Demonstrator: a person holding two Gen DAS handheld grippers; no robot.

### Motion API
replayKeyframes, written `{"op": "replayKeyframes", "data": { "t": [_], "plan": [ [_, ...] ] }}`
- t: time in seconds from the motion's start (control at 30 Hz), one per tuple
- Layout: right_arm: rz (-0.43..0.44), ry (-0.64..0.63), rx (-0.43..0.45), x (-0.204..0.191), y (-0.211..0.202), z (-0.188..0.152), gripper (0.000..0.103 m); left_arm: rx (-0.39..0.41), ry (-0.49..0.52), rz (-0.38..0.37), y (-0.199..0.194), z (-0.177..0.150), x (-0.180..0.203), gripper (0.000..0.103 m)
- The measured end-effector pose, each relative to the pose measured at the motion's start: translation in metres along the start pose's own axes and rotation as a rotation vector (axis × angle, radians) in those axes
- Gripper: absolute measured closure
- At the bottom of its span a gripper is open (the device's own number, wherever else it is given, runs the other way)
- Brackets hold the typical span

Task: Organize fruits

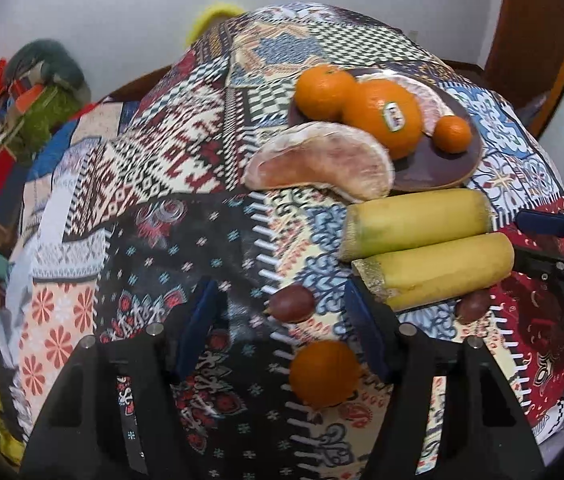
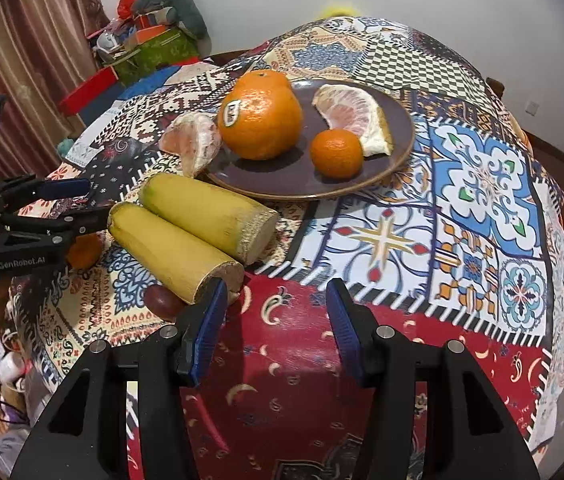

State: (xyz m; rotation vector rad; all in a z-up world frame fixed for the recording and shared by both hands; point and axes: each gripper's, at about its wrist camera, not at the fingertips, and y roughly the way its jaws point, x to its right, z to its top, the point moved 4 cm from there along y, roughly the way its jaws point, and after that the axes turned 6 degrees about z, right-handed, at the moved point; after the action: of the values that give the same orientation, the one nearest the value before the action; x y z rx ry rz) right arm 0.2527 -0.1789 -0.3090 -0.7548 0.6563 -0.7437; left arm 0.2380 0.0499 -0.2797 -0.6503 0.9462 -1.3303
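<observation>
In the left wrist view my left gripper point(image 1: 282, 320) is open low over the patterned cloth. A small orange point(image 1: 324, 372) lies between its fingers, close to the right one and not pinched. A brown date-like fruit point(image 1: 292, 303) sits just ahead. Two yellow cut stalk pieces point(image 1: 438, 270) lie side by side to the right, and a second brown fruit point(image 2: 163, 300) is beside them. My right gripper point(image 2: 275, 320) is open over red cloth with nothing between its pads; its left pad is near a stalk's cut end. A brown plate point(image 2: 302, 184) holds a large stickered orange point(image 2: 259, 120), another orange behind it, a small mandarin point(image 2: 336, 152) and a pomelo wedge point(image 2: 354, 114).
A second pomelo wedge point(image 1: 318, 164) rests on the cloth against the plate's near rim. The table's edge curves away on the left and right. Boxes and soft clutter point(image 2: 149, 40) are piled against the wall at the far left, next to a curtain.
</observation>
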Motion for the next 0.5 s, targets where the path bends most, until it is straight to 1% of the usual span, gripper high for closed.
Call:
{"op": "replayKeyframes", "data": {
  "t": [0.27,0.37,0.5],
  "plan": [
    [0.002,0.049,0.026,0.024,-0.021,-0.016,0.055,-0.006,0.039,-0.048,0.006,0.012,0.032,0.038],
    [-0.015,0.039,0.028,0.028,-0.029,-0.023,0.055,-0.004,0.043,-0.069,0.006,0.015,0.041,0.038],
    [-0.004,0.048,0.024,0.035,-0.037,-0.025,0.055,0.0,0.008,-0.077,0.005,0.015,0.04,0.038]
  ]
}}
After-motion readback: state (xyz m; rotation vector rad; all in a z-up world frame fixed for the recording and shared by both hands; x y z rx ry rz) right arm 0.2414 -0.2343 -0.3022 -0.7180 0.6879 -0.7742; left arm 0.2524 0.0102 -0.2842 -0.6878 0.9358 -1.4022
